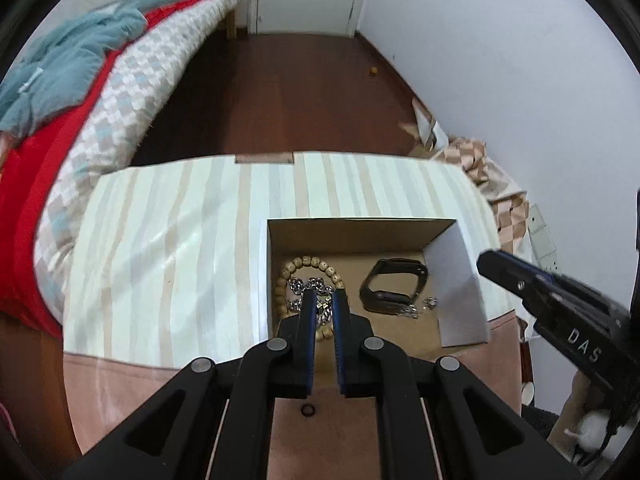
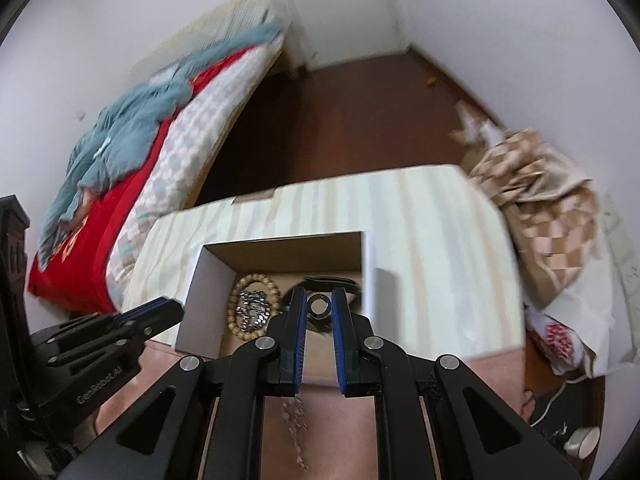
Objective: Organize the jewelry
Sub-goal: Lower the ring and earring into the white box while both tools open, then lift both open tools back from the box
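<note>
An open cardboard box (image 1: 352, 232) stands on the striped table. In it lie a wooden bead bracelet (image 1: 308, 262), a silver chain (image 1: 316, 284), a black smart band (image 1: 394, 286) and a small silver piece (image 1: 429, 302). My left gripper (image 1: 323, 300) hovers at the box's near edge over the chain, jaws slightly apart, holding nothing. My right gripper (image 2: 319, 300) is shut on a black ring (image 2: 319, 305) above the box (image 2: 288, 252), over the band (image 2: 332, 282). The beads (image 2: 254, 280) and chain (image 2: 252, 308) show to its left. Another black ring (image 1: 308, 411) lies on the pink cloth under the left gripper. A silver chain (image 2: 296, 432) lies on the cloth under the right gripper.
The table (image 1: 180, 220) has a striped top and pink front cloth (image 1: 120, 392). A bed with red and teal bedding (image 1: 72, 92) is at the left. A checked cloth heap (image 2: 540, 208) and bags sit right of the table. Brown floor (image 1: 288, 92) lies beyond.
</note>
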A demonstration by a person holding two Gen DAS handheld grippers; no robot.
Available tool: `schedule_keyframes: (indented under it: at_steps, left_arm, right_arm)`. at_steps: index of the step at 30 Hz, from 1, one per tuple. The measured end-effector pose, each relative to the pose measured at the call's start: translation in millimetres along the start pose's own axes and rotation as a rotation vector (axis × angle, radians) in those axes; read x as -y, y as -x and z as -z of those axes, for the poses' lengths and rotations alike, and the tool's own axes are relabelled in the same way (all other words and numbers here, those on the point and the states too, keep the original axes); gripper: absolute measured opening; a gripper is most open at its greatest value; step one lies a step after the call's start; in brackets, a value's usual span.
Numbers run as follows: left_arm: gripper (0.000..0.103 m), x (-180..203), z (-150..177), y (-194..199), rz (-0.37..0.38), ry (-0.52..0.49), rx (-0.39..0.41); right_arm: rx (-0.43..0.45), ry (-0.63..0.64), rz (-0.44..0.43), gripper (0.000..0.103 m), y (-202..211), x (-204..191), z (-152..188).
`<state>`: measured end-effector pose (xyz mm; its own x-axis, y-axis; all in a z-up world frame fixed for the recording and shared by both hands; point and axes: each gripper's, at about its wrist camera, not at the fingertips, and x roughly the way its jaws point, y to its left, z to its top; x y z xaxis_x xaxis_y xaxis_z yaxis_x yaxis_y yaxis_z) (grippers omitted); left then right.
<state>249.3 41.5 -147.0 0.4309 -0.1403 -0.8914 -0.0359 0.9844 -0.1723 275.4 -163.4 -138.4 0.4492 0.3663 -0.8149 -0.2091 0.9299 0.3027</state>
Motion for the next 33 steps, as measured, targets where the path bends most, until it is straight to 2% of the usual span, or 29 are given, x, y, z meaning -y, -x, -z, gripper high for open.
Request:
schedule_keyframes:
  at_steps: [2, 4, 8, 10, 11, 12, 14, 17, 20, 21, 23, 25, 26, 27, 29, 33]
  left_arm:
    - [0.007, -4, -6, -9, 0.014, 0.014, -0.035]
    - [0.009, -4, -9, -16, -0.018, 0.024, -0.071]
    - [0.011, -6, -12, -20, -0.039, 0.035, -0.089]
    - [0.028, -7, -14, -17, -0.045, 0.037, -0.078]
    - [0.054, -8, -14, -15, -0.054, 0.041, -0.068]
    - [0.073, -8, -14, -13, -0.057, 0.043, -0.06]
    - [0.075, -11, -14, -7, -0.062, 0.052, -0.034]
    - [0.076, -15, -13, -2, -0.086, 0.054, -0.027]
    - [0.09, -19, -9, 4, -0.122, 0.047, -0.007]
    - [0.091, -20, -7, 7, -0.133, 0.045, 0.002]
    - [0.092, -23, 0, 13, -0.159, 0.046, 0.022]
    - [0.1, -23, 6, 18, -0.176, 0.042, 0.037]
    - [0.103, -23, 11, 23, -0.188, 0.036, 0.054]
    - [0.103, -22, 16, 26, -0.204, 0.028, 0.068]
    - [0.103, -21, 22, 31, -0.226, 0.019, 0.081]
    - [0.103, -21, 37, 42, -0.231, 0.02, 0.085]
  right_arm:
    - [-0.044, 0.014, -0.006, 0.013, -17, -1, -13]
    - [-0.081, 0.022, -0.013, 0.013, -31, -1, -22]
    - [-0.184, 0.018, -0.047, 0.013, -56, 0, -28]
    - [-0.212, 0.002, -0.047, 0.015, -61, 2, -27]
    - [-0.213, -0.009, -0.052, 0.017, -61, 4, -27]
    - [-0.21, -0.013, -0.056, 0.023, -60, 4, -25]
    - [-0.207, -0.029, -0.062, 0.033, -57, 7, -25]
    - [-0.183, -0.037, -0.049, 0.035, -45, 12, -24]
    - [-0.154, -0.024, 0.009, 0.038, -32, 12, -21]
    - [-0.147, -0.012, 0.034, 0.041, -28, 12, -20]
    - [-0.122, 0.021, 0.104, 0.055, -19, 9, -13]
    - [-0.108, 0.054, 0.173, 0.063, -13, 5, -8]
    - [-0.099, 0.075, 0.223, 0.071, -9, 2, -3]
    - [-0.094, 0.084, 0.248, 0.083, -7, 0, 0]
    - [-0.089, 0.11, 0.303, 0.097, -4, -4, 10]
    - [-0.086, 0.119, 0.334, 0.1, 5, -10, 26]
